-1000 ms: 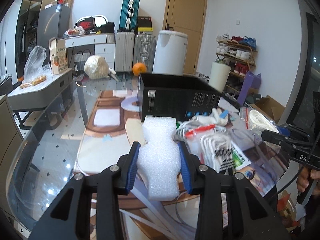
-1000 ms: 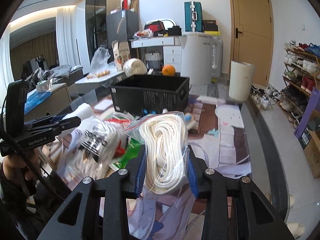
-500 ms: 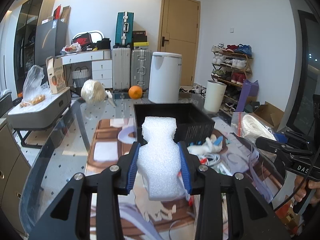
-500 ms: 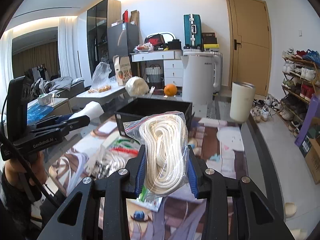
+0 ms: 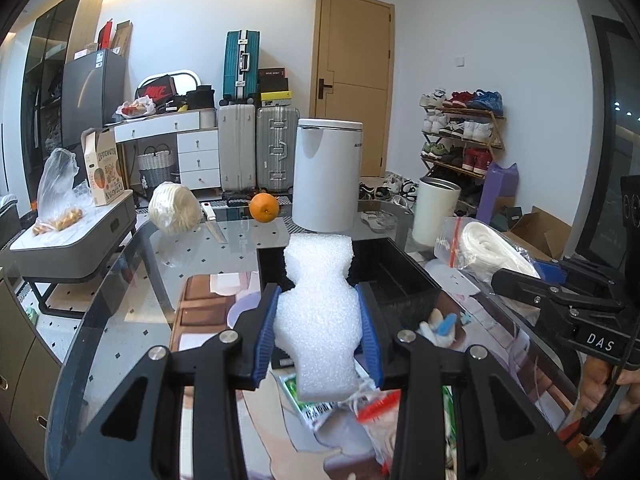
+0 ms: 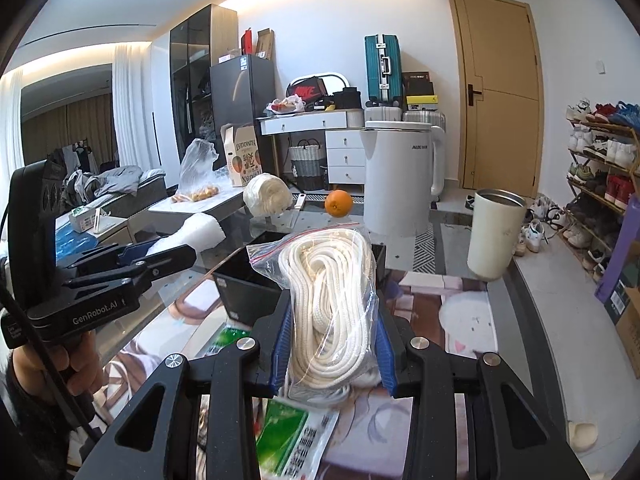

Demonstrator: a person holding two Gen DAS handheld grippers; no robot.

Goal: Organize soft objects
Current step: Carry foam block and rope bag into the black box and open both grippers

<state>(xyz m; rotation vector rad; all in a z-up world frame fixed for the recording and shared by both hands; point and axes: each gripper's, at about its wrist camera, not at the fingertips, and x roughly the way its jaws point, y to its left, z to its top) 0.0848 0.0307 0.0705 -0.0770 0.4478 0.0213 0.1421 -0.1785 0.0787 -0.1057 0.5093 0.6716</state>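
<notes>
The white foam block (image 5: 320,320) stands upright, clamped between the jaws of the left gripper (image 5: 319,334). The open black plastic box (image 5: 404,276) lies just ahead and below. The right gripper (image 6: 332,350) squeezes the clear bag of white rope (image 6: 330,304), equally near the box.

There are one foam piece (image 5: 320,312), one bag of rope (image 6: 332,308), one black box (image 5: 396,276), one orange (image 5: 264,208), three suitcases (image 5: 239,148), and two grippers (image 5: 319,336).
</notes>
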